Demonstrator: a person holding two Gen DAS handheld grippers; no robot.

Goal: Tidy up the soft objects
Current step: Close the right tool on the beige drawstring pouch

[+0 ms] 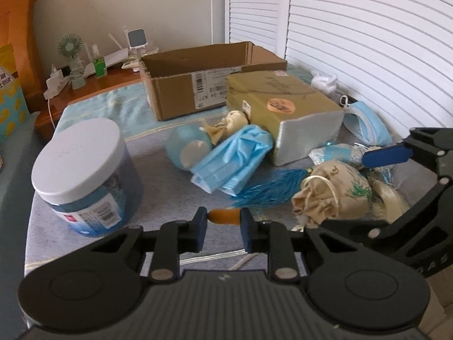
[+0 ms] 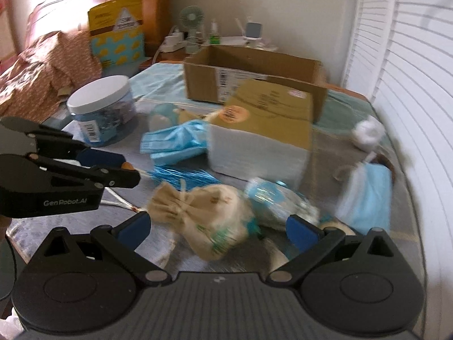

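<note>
The left gripper pinches the orange handle of a blue tassel. The right gripper, jaws wide apart, hovers over a cloth pouch near the face masks, below the cardboard box.

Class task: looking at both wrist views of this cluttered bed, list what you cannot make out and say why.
- Inside of the cardboard box: hidden by its front wall, both views.
- Beige pouch print: motion-blurred, right view.
- Jar label text: too small.
- Orange piece between the left gripper fingers: mostly hidden.
</note>
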